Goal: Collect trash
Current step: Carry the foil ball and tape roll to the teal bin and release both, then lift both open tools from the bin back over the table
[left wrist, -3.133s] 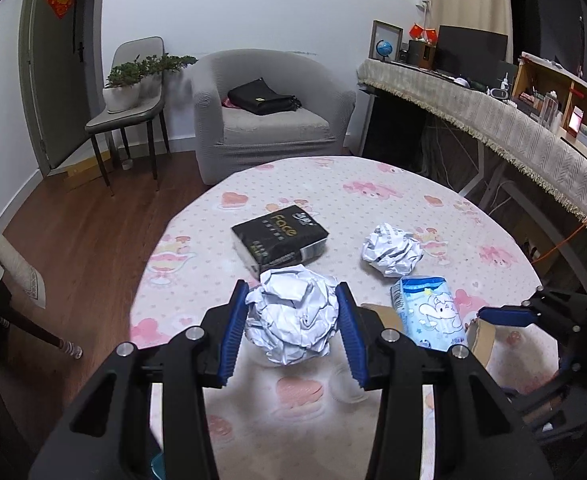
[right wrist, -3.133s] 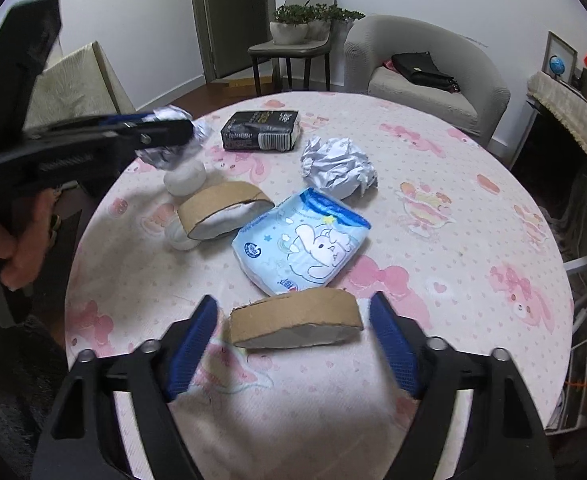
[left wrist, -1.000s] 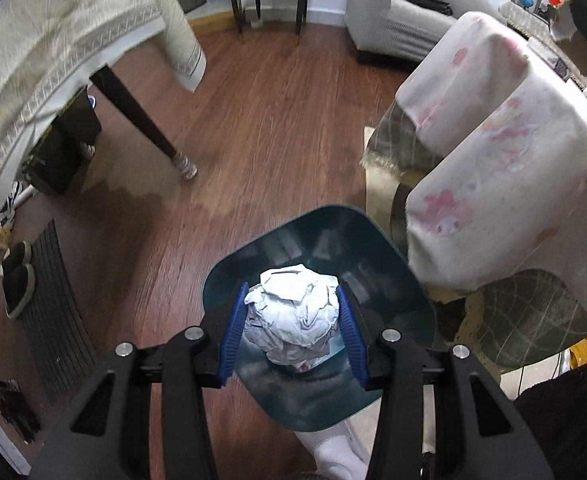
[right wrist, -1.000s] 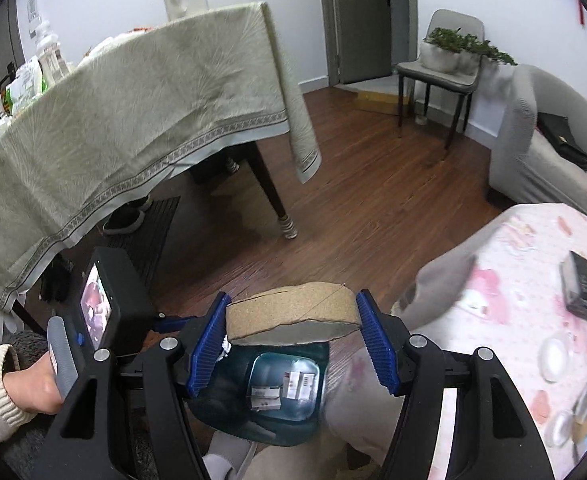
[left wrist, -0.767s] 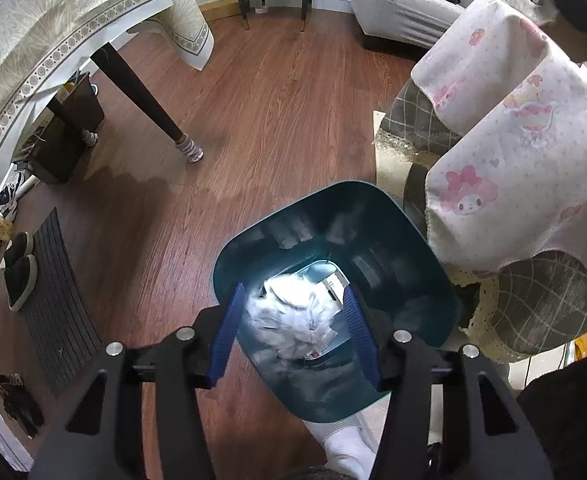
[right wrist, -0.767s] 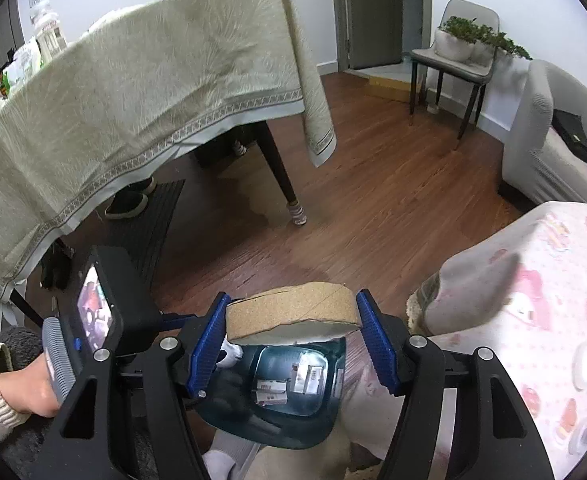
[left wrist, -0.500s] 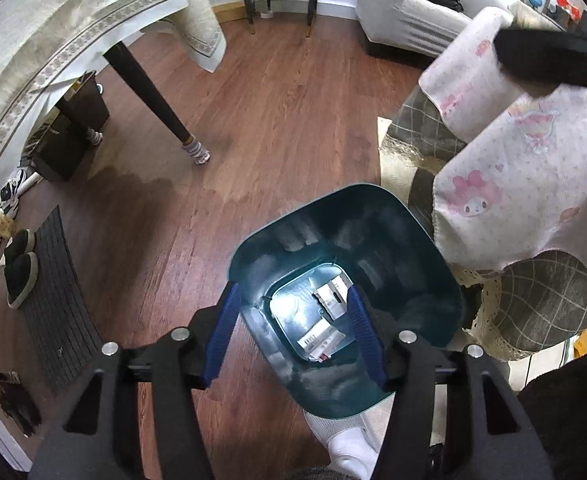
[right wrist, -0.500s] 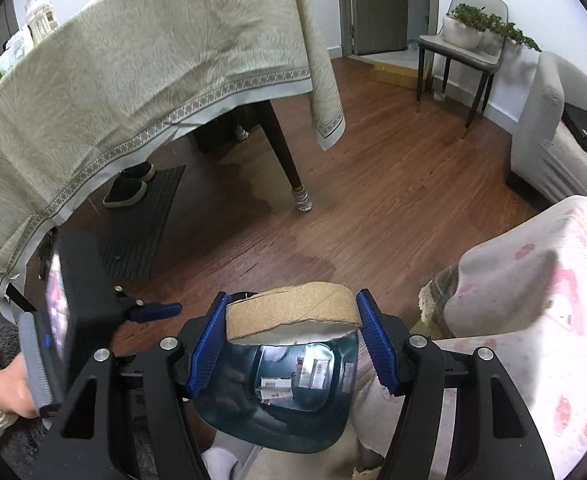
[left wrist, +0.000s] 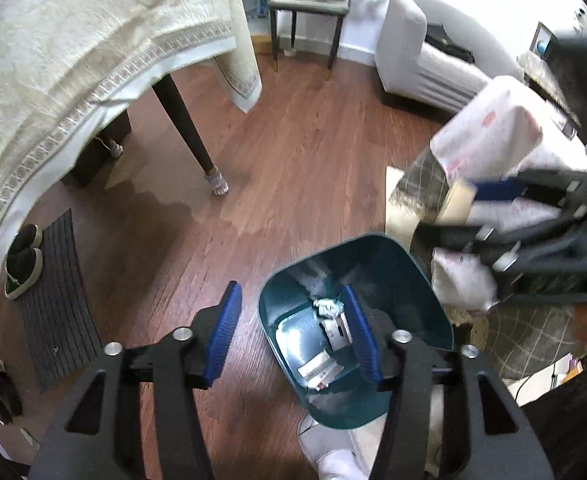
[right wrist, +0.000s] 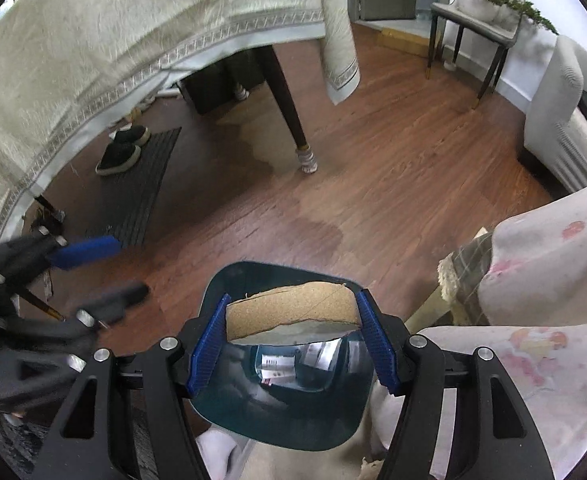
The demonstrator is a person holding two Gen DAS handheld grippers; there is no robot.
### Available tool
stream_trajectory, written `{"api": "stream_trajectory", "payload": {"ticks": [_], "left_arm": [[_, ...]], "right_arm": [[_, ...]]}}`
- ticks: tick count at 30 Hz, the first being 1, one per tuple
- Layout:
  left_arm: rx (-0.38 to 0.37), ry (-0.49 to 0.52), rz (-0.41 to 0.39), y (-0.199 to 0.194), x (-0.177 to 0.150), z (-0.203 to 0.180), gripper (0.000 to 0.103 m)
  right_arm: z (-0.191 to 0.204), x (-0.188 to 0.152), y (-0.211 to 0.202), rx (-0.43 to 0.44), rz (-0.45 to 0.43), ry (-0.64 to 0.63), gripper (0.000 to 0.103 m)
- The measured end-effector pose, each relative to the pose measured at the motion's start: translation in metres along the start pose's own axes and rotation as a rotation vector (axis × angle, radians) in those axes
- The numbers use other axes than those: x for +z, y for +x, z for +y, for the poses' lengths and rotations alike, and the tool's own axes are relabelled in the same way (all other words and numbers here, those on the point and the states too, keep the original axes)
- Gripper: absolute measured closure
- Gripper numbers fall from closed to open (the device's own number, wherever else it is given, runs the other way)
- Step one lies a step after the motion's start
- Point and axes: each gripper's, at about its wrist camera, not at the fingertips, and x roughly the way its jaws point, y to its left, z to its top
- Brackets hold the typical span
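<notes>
one wood-plank floor (left wrist: 313, 152), reddish brown with a dull glossy patch, fills both views. two draped tables stand on it: one under a cream woven cloth (right wrist: 133, 32) with a patterned border and a dark tapered leg (right wrist: 289, 120) ending in a pale sock-like foot cover; the other under a white cloth (right wrist: 533, 280) printed with pink figures, seen at the right edge. one grey upholstered armchair (left wrist: 425, 52) and one grey chair (right wrist: 477, 20) carrying a planter of green foliage sit by the far wall. one dark ribbed floor mat (right wrist: 137, 184) bears one pair of dark shoes (right wrist: 123, 150).

one teal plastic bin (left wrist: 373, 264), a rounded-square tub with smooth glossy walls, stands on the floor beside the printed cloth. inside it lie one crumpled silvery-white paper ball (left wrist: 327, 307) and several flat printed cards or packets, their count unclear.

left gripper (left wrist: 293, 332): two black arms with blue ribbed pads, jaws spread wide and gripping nothing; it hangs above the bin's near-left rim, one pad over the floor, the other over the opening.

right gripper (right wrist: 293, 340): jaws pinching one flattened cardboard tape core (right wrist: 293, 310), a tan, fibrous oval ring with a ragged upper-left edge, held by its two ends directly above the bin opening, not yet released.

one white-socked foot (left wrist: 333, 460) shows just beside the bin at the lower edge.
</notes>
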Motion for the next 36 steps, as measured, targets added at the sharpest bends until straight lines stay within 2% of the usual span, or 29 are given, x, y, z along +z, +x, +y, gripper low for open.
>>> {"api": "stream_trajectory", "payload": {"ticks": [4,8,11,26,30,36], "left_arm": [[-0.009,-0.035,-0.041,-0.016,0.006,0.005,0.061],[-0.022,-0.062,-0.080,-0.031,0.012,0.007,0.061],[-0.035,-0.089,-0.107,-0.040,0.018,0.007,0.061],[-0.059,-0.083,-0.213,-0.077,0.041,-0.010,0.061],[-0.069,-0.072,-0.236,-0.084,0.048,-0.022,0.061],[-0.095,-0.041,-0.285,-0.098,0.059,-0.046,0.059]], "right_arm": [[0.005,-0.003,0.017,0.001,0.038,-0.013,0.038],[0.013,-0.010,0.036,0.022,0.102,-0.033,0.036],[0.021,-0.015,0.041,0.011,0.108,-0.067,0.027],[0.006,-0.024,0.027,0.039,0.088,-0.050,0.028],[0.002,-0.025,0.011,0.043,0.064,-0.058,0.034],[-0.009,-0.027,-0.032,0.035,-0.014,-0.060,0.037]]}}
